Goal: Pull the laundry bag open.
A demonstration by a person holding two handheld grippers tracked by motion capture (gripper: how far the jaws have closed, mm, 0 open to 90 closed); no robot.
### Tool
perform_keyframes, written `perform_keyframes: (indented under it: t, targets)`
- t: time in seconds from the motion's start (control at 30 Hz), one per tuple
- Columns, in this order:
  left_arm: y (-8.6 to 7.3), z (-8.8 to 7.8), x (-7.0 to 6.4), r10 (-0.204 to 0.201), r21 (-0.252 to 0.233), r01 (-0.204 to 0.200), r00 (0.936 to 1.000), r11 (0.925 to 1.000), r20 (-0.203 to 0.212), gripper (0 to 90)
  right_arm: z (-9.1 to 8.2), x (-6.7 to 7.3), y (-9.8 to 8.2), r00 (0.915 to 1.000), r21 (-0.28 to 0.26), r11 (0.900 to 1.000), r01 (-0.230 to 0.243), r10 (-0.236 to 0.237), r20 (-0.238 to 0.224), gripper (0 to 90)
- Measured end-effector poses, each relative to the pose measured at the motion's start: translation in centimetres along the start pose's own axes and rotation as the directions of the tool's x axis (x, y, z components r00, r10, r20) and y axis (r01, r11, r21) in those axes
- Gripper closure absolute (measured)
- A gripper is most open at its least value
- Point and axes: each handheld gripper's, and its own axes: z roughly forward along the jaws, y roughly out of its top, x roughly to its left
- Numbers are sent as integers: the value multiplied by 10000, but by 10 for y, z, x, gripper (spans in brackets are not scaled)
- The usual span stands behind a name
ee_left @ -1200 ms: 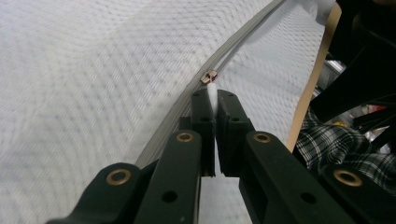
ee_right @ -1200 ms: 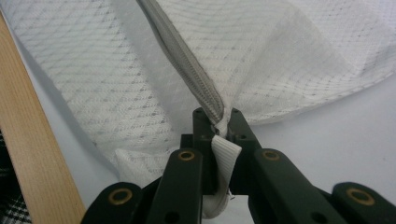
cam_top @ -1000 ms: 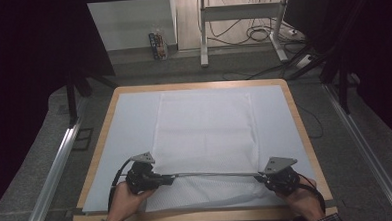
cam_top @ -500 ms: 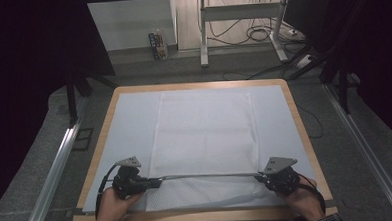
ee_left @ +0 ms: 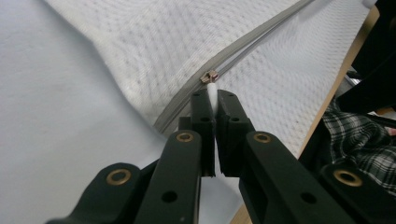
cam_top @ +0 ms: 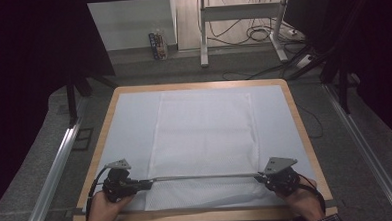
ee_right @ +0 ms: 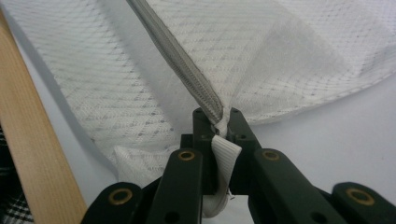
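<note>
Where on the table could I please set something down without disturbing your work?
Free: the pale cover between the table's left rim and the mesh bag, and the matching strip on its right. Crowded: the near edge, where both tools stretch the zipper.

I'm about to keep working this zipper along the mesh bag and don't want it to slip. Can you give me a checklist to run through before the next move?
1. Left gripper clamped on the white pull tab at the zipper slider: ok.
2. Right gripper clamped on the white ribbon tab at the end of the zipper: ok.
3. Zipper stretched straight between both grippers, high view: ok.
4. Mesh bag lying flat on the table: ok beyond the zipper; the near edge is lifted.
5. Mesh clear of the slider's path: cannot tell.
</note>
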Motion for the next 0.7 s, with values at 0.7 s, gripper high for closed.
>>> perform_keyframes:
  t: [0.7]
  targets:
    - [-10, -8, 11, -411, 297, 437, 9957, 9986, -830, 874, -12, -3, -8, 9975, 196, 9973, -706, 707, -46, 659]
